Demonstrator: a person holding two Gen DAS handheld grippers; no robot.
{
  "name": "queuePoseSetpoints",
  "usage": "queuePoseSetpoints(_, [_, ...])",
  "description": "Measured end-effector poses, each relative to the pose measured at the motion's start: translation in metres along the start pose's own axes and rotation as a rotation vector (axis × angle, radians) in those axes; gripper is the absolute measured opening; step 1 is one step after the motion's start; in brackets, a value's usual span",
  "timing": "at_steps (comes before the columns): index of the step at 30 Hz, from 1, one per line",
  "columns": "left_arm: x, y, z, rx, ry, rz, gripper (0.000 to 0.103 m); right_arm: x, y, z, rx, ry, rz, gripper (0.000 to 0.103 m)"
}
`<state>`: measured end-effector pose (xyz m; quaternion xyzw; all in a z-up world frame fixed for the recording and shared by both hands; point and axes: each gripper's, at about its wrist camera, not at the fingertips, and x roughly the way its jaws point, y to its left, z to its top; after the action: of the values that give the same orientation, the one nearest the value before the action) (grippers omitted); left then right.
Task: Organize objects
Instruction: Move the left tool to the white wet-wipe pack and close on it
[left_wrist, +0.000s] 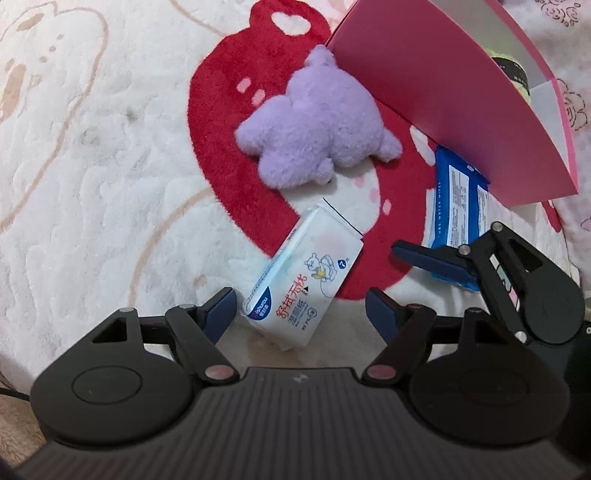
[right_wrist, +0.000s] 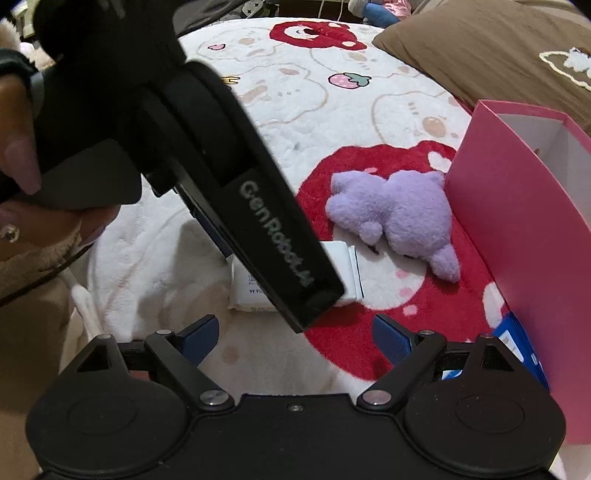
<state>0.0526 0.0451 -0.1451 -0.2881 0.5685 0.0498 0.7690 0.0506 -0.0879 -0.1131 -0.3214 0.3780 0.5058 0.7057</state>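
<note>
Left gripper (left_wrist: 299, 306): our jaws straddle the white wipes pack (left_wrist: 306, 273), pads clear of it.
Right gripper (right_wrist: 295, 332): released, above the blue wipes pack (right_wrist: 513, 339).
Plush (left_wrist: 317, 122): beside the pink box (left_wrist: 443, 92).

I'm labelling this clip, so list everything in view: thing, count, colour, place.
plush: one, lilac, on the blanket's red patch, against the box
box: one, pink, open, right of the plush
white pack: one, between the left tongs' fingers, not pinched
blue pack: one, at the box's near wall
blanket: one, white and red
pillow: one, brown, far right
left tongs: open
right tongs: open
hand: one, holding the left tongs
</note>
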Motion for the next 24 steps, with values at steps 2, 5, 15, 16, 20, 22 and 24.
queuePoseSetpoints(2, [-0.001,0.002,0.001,-0.008,-0.012,0.009,0.065,0.003,0.001,0.001,-0.004,-0.013,-0.008,0.092])
queuePoseSetpoints(5, [-0.004,0.006,0.003,-0.032,-0.039,-0.007,0.058,0.007,0.003,0.002,-0.01,-0.021,-0.007,0.092])
queuePoseSetpoints(15, [0.0,0.01,0.005,-0.056,-0.03,0.0,0.055,0.027,-0.006,0.0,0.024,-0.021,0.033,0.092])
queuePoseSetpoints(16, [0.0,0.011,0.005,-0.06,-0.026,-0.001,0.055,0.028,-0.007,-0.001,0.033,-0.021,0.037,0.092])
queuePoseSetpoints(20, [0.002,0.011,0.006,-0.061,-0.024,0.005,0.055,0.027,-0.007,-0.002,0.018,-0.029,0.042,0.092])
queuePoseSetpoints(22, [0.002,0.009,0.005,-0.057,-0.036,0.007,0.056,0.028,-0.006,-0.002,0.024,-0.039,0.041,0.093])
queuePoseSetpoints(24, [0.003,0.008,0.005,-0.056,-0.045,0.008,0.056,0.028,-0.004,-0.003,0.033,-0.054,0.036,0.092])
